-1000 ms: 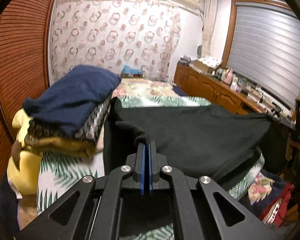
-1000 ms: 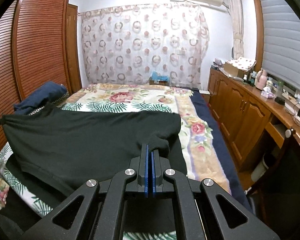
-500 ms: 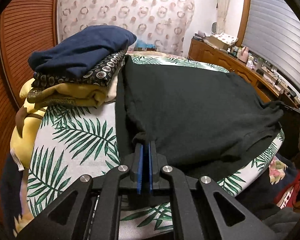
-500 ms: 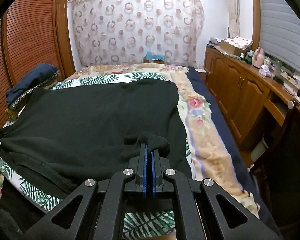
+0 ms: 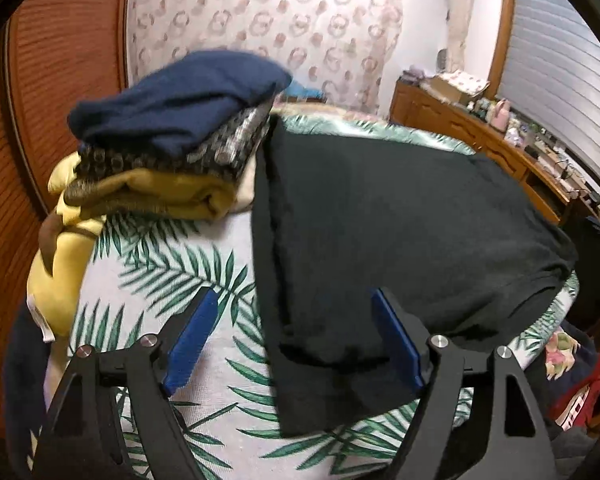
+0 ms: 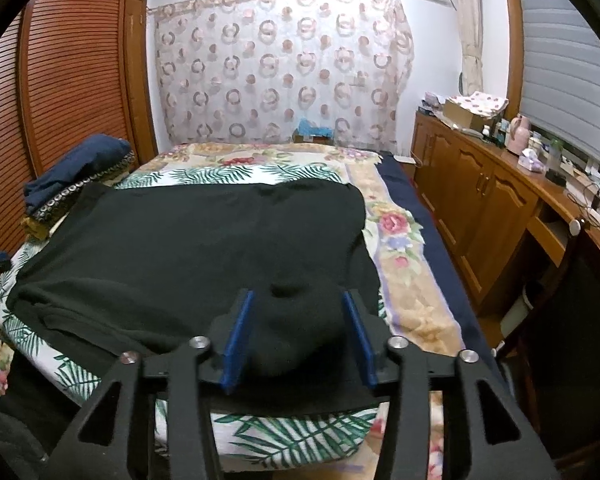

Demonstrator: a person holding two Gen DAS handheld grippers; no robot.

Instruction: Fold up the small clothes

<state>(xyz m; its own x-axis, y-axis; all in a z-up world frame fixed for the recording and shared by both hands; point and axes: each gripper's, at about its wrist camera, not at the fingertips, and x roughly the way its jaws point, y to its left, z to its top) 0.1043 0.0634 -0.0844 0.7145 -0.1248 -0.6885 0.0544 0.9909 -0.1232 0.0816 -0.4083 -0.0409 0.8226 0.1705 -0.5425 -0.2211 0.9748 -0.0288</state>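
You're working over the bed (image 6: 400, 280), its palm-leaf and flower spread running away toward the circle-patterned curtain (image 6: 280, 64) at the far wall. Lying across the near end of that bed is the black garment (image 6: 204, 248), spread flat with a fold doubling its near edge, and in the left wrist view it (image 5: 400, 208) is reaching from the leaf print on one side to the bed's edge on the other. Sitting just beside its far left corner is the stack of folded clothes (image 5: 168, 136): navy on top, a dark patterned piece under it, mustard yellow at the bottom. The wooden sideboard (image 6: 480, 184) is standing well apart along the right wall.

Now down to your tools. Your left gripper (image 5: 296, 340) is letting go, its jaws opening wide; the garment's near left corner is lying between the blue pads (image 5: 188, 340), and neither pad is pressing on it. Your right gripper (image 6: 296, 336) is opening too, jaws partway apart, with a bunched hump of the black fabric sitting between the blue pads (image 6: 236, 336); the cloth looks slack there rather than pinched, resting on the bed.
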